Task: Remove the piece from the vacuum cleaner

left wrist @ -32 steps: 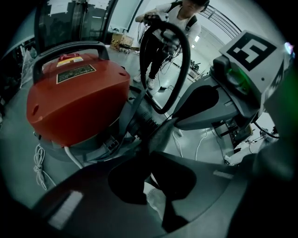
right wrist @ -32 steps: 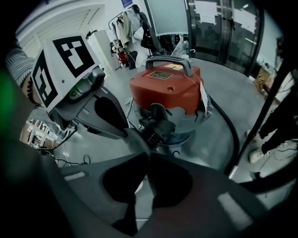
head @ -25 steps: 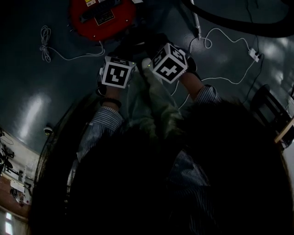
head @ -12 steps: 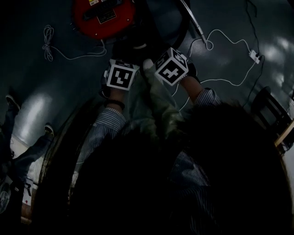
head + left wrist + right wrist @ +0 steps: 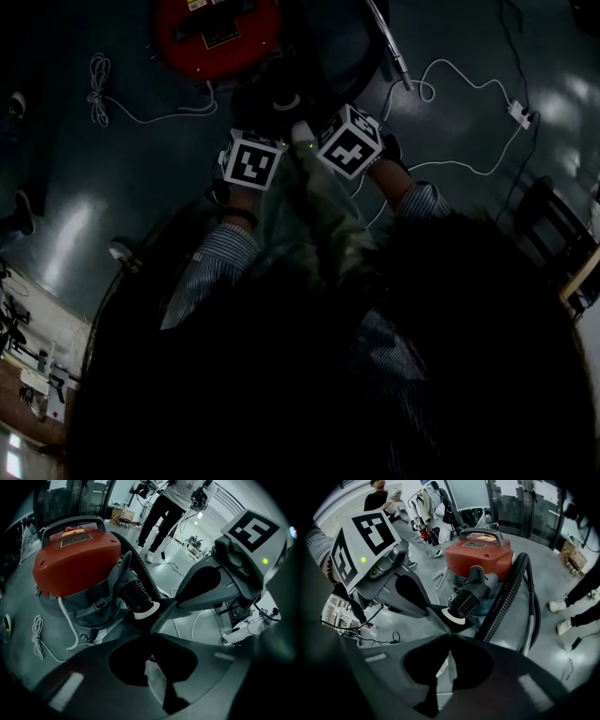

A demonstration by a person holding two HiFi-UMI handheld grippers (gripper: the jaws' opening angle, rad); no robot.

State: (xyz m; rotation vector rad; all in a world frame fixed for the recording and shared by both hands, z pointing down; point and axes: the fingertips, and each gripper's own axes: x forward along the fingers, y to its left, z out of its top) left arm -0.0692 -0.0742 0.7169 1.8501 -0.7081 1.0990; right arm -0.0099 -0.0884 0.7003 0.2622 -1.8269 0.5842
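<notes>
With the left tongs [image 5: 152, 630] and right tongs [image 5: 449, 634] both pinched shut on nothing visible, tips just beside the white-rimmed ribbed piece [image 5: 136, 595] plugged into the red vacuum cleaner [image 5: 75, 557], a pull might slip off or drag it across the floor [image 5: 187, 573].

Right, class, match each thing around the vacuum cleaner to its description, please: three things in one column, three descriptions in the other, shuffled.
Things:
1. vacuum cleaner's top
2. hose
3. cord

Descriptions:
a. white, with a bundled end lying on the floor
b. red, with a carry handle over it
c. black and ribbed, arching beside the machine

Pairs: 1-b, 2-c, 3-a
</notes>
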